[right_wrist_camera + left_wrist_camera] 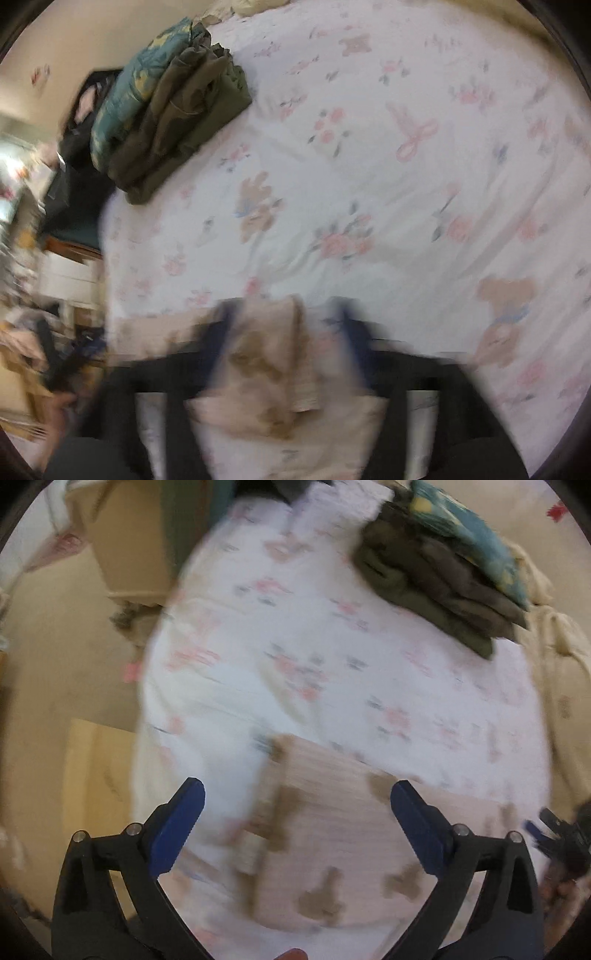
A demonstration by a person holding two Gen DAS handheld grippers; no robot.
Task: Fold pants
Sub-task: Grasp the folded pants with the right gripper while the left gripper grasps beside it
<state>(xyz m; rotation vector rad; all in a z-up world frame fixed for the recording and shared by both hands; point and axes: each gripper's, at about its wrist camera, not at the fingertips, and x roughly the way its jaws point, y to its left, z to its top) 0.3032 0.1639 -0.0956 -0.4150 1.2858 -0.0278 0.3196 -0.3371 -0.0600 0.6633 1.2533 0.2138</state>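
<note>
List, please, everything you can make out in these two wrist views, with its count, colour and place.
Pants: one, pale pink with brown bear shapes, on the near part of the bed, under both grippers.
Folded clothes: one stack, olive green and brownish, near the far edge of the bed.
Teal item: one, teal with yellow print, leaning on that stack; what it is cannot be told.
Bedsheet: one, white with pink flowers and bears, covering the bed.
Left gripper: one, black with blue fingers, open above the pants.
Right gripper: one, black with blue fingers, badly blurred; pants fabric lies between the fingers, grip unclear.
</note>
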